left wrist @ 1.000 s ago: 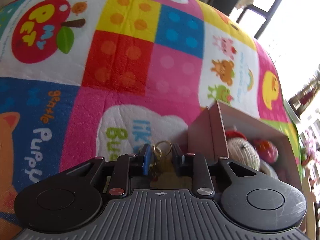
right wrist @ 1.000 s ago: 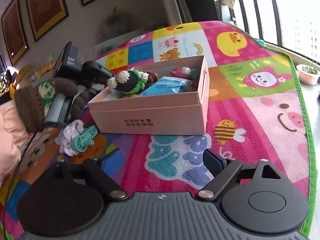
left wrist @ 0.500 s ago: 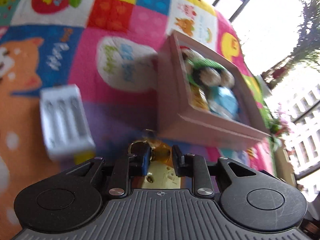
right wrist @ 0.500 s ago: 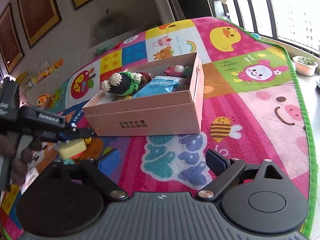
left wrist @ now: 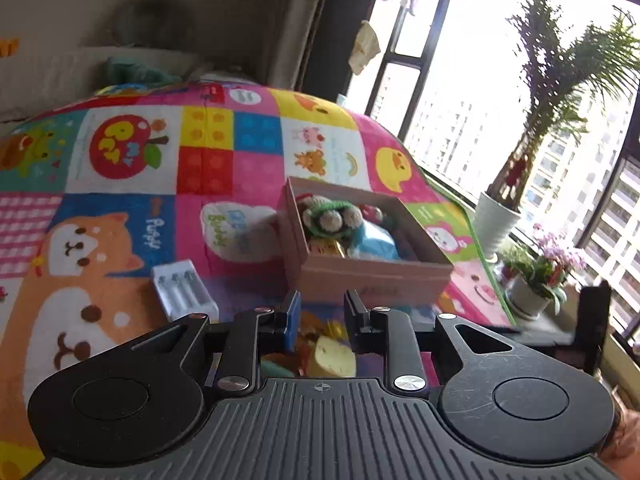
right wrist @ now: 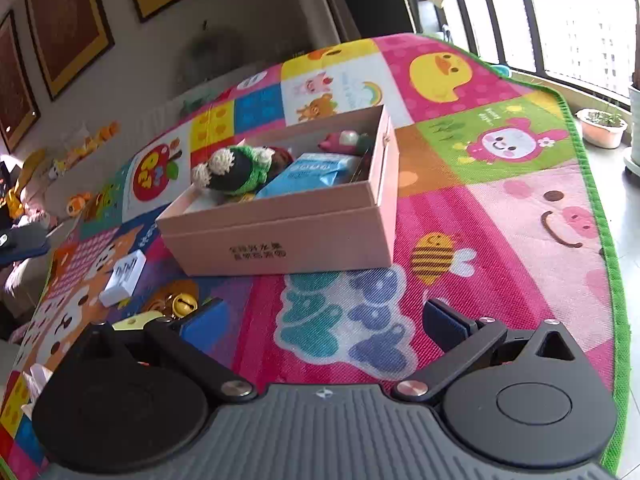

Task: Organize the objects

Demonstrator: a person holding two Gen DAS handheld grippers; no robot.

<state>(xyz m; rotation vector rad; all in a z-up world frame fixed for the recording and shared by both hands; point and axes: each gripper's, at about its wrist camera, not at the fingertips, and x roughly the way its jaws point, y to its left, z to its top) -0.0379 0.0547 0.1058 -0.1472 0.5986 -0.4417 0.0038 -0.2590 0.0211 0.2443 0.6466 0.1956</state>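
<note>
My left gripper (left wrist: 320, 314) is shut on a keychain (left wrist: 332, 332) with a gold bell and a yellow charm (left wrist: 334, 356) hanging under the narrow jaws. It hovers short of the open pink box (left wrist: 360, 280), which holds a green knitted doll (left wrist: 328, 216) and a blue packet (left wrist: 376, 240). In the right wrist view the bell (right wrist: 182, 304) shows just past my right gripper's left finger; the left gripper is hidden there. My right gripper (right wrist: 324, 318) is open above the mat, its jaws still opening with nothing between them, facing the box (right wrist: 280, 232).
A white battery case (left wrist: 184, 296) (right wrist: 124, 274) lies on the play mat (right wrist: 500, 240) left of the box. Potted plants (left wrist: 496, 220) stand by the window at the right. The mat's green edge (right wrist: 600, 208) meets bare floor. Small toys (right wrist: 78, 202) line the far left.
My left gripper has drawn back and risen with the keychain, so the whole box and window now show. The right gripper's jaws have spread wider; it has stayed in place.
</note>
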